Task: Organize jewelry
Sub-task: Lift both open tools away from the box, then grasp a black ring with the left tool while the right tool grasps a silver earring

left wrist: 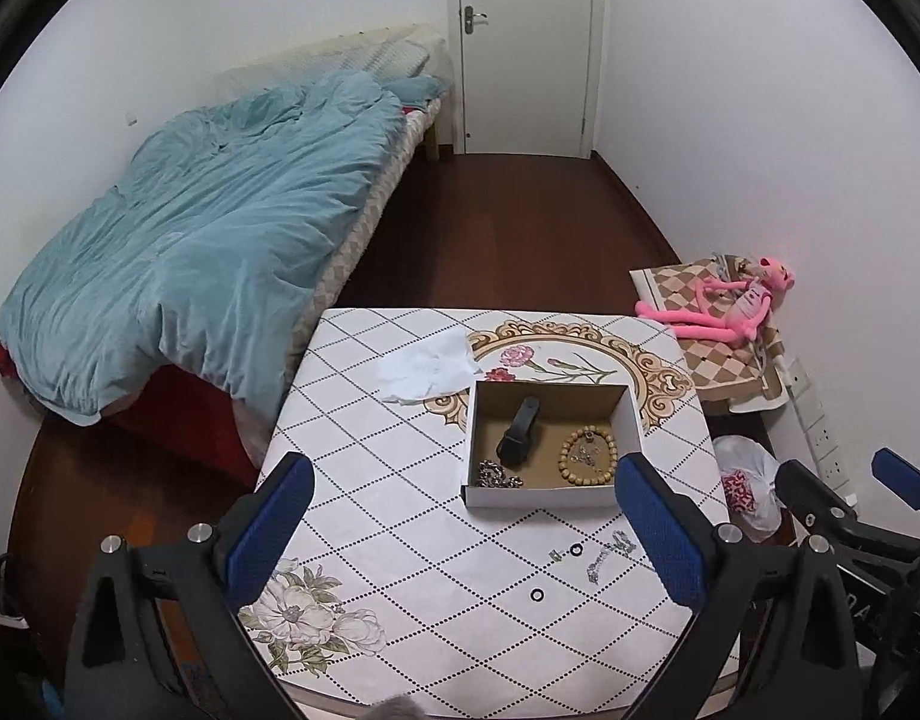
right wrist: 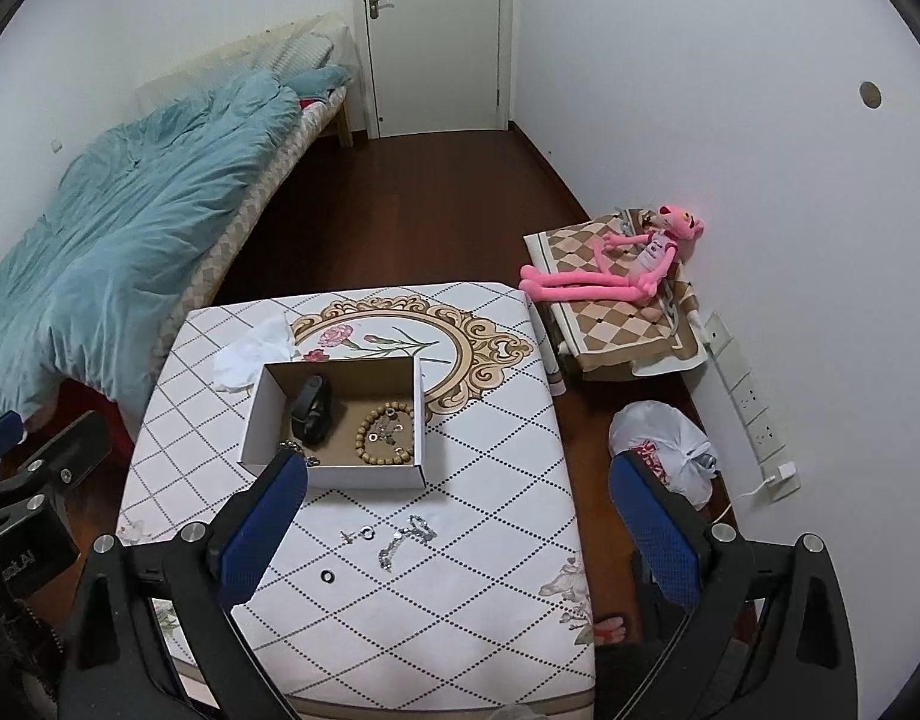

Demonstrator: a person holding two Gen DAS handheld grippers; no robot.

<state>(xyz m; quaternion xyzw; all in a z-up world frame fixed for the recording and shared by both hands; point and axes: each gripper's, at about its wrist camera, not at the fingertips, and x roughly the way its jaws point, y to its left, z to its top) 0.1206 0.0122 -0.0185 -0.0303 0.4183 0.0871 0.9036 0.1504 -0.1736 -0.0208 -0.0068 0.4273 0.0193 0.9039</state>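
Note:
A white cardboard box [left wrist: 634, 420] [right wrist: 261, 414] stands on the patterned table [left wrist: 399, 540] [right wrist: 490, 480]. It holds a black watch [left wrist: 520, 435] [right wrist: 309, 411], a wooden bead bracelet [left wrist: 587, 456] [right wrist: 387, 429] with small metal pieces inside its ring, and a metal chain [left wrist: 497, 476]. Loose on the table lie a silver chain [left wrist: 610, 549] [right wrist: 402, 534], two small rings [left wrist: 575, 550] [right wrist: 327, 576] and an earring [right wrist: 347, 535]. My left gripper [left wrist: 460, 534] is open and empty above the table. My right gripper [right wrist: 453, 525] is open and empty above the loose pieces.
A crumpled white tissue [left wrist: 426, 369] [right wrist: 249, 357] lies behind the box. A bed with a blue duvet [left wrist: 189, 240] is at the left. A pink plush toy [right wrist: 628, 264] lies on a side table. A white plastic bag [right wrist: 664, 444] sits on the floor at the right.

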